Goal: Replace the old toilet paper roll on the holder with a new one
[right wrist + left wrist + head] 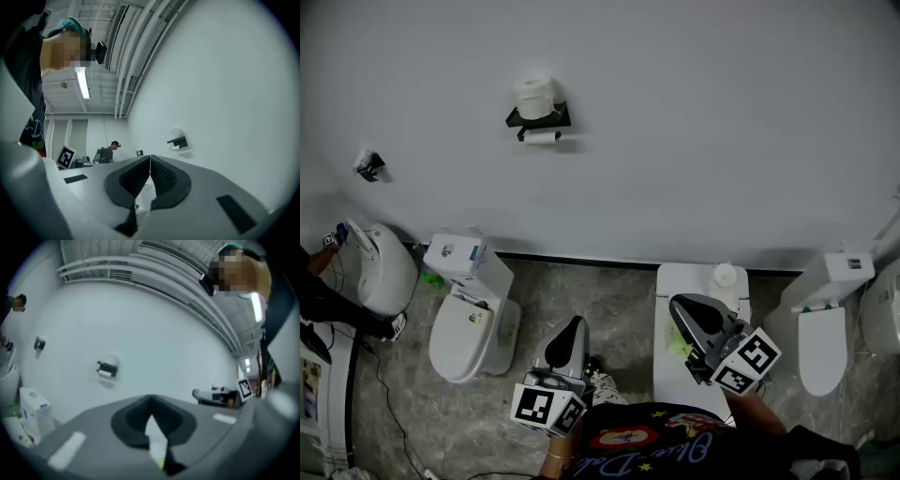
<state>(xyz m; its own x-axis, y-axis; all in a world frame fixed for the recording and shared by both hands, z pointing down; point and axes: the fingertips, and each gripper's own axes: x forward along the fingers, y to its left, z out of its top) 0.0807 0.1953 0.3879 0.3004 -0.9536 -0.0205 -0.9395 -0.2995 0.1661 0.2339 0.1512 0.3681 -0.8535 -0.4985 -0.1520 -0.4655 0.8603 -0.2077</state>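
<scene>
- Both grippers are held low and roughly level, jaws pressed together on nothing: the left gripper (574,328) at 6 o'clock in the head view, the right gripper (684,307) toward 5 o'clock. It looks like a ready stance before work starts.
- The wall-mounted holder (539,119) sits well apart at 11 o'clock, so an approach appears necessary.
- A full roll (534,96) stands on its top shelf, probably the spare kept handy; the thin old roll (542,137) hangs beneath.
</scene>
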